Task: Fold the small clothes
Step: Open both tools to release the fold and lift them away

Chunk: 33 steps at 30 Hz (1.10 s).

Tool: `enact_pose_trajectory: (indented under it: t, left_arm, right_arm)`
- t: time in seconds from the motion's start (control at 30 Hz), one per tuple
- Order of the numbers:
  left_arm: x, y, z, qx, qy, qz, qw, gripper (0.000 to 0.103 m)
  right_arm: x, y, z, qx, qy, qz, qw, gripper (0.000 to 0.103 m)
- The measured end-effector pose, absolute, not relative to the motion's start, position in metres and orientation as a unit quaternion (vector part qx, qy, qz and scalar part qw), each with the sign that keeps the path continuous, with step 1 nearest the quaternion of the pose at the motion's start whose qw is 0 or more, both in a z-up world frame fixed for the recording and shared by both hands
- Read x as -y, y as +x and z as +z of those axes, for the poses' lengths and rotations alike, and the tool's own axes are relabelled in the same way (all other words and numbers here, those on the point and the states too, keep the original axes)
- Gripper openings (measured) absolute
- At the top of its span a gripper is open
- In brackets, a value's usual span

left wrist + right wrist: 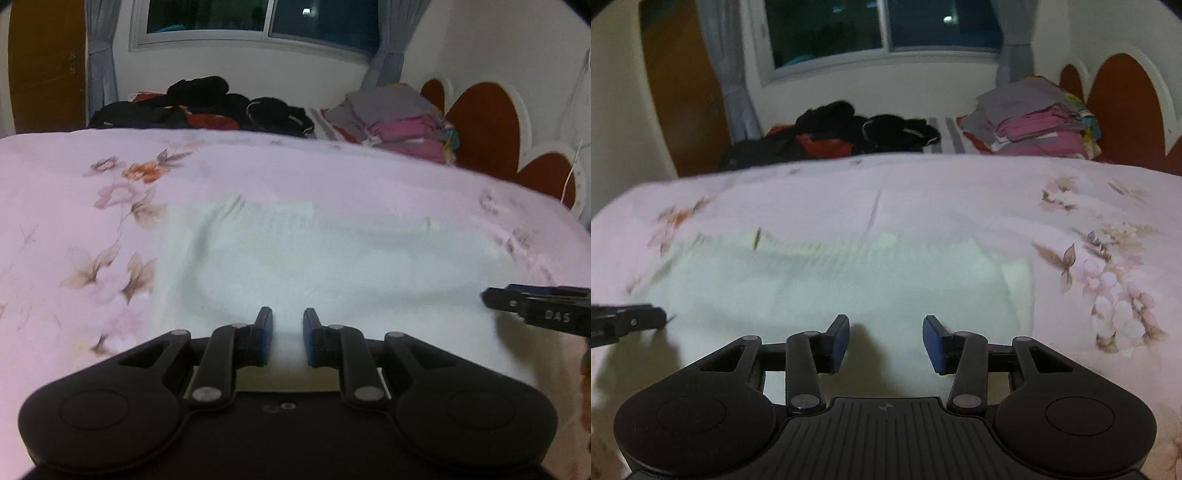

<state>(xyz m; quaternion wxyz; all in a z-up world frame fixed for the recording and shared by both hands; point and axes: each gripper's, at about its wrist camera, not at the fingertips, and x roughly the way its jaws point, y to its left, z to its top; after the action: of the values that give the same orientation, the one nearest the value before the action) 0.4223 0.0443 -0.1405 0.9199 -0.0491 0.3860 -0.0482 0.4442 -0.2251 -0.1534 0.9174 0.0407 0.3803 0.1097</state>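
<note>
A small white garment (332, 266) lies spread flat on the pink floral bedsheet (92, 206); it also shows in the right wrist view (827, 288). My left gripper (288, 325) hovers over the garment's near edge, jaws open and empty. My right gripper (885, 332) hovers over the near right part of the garment, jaws open and empty. The right gripper's tip also shows at the right edge of the left wrist view (491, 297), and the left gripper's tip at the left edge of the right wrist view (659, 315).
A heap of black and red clothes (207, 103) lies at the far side of the bed. A stack of folded grey and pink clothes (399, 118) sits far right beside the red headboard (484, 125). A window (266, 18) and wall stand behind.
</note>
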Motion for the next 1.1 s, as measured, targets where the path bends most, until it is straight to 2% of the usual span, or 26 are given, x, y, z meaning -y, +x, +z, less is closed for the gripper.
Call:
enact_pose_trajectory:
  t: [0.1,0.23,0.4,0.53,0.67,0.9,1.1]
  left_arm:
    - [-0.052,0.419,-0.148,-0.387,-0.055,-0.041,0.919,0.018]
    - [-0.051,0.414,-0.137,-0.389,-0.063,-0.039,0.918,0.019]
    - [-0.05,0.415,-0.147,-0.406,-0.063,-0.036,0.911,0.02]
    - [-0.053,0.414,-0.141,-0.412,-0.08,-0.032,0.907,0.02]
    - [-0.05,0.409,-0.146,-0.42,-0.075,-0.035,0.904,0.021]
    - [-0.051,0.404,-0.142,-0.43,-0.083,-0.031,0.898,0.022]
    - [-0.053,0.4,-0.143,-0.435,-0.078,-0.038,0.896,0.022]
  right_arm:
    - [0.23,0.439,-0.167,-0.381,0.003,0.087,0.92,0.044]
    - [0.238,0.433,-0.16,-0.376,0.035,0.083,0.922,0.044]
    - [0.237,0.428,-0.171,-0.382,0.017,0.084,0.92,0.044]
    - [0.241,0.422,-0.159,-0.375,0.034,0.082,0.923,0.044]
    - [0.236,0.412,-0.168,-0.378,0.001,0.085,0.922,0.044]
    - [0.237,0.403,-0.158,-0.374,0.031,0.087,0.923,0.045]
    - [0.223,0.386,-0.168,-0.393,-0.004,0.089,0.915,0.045]
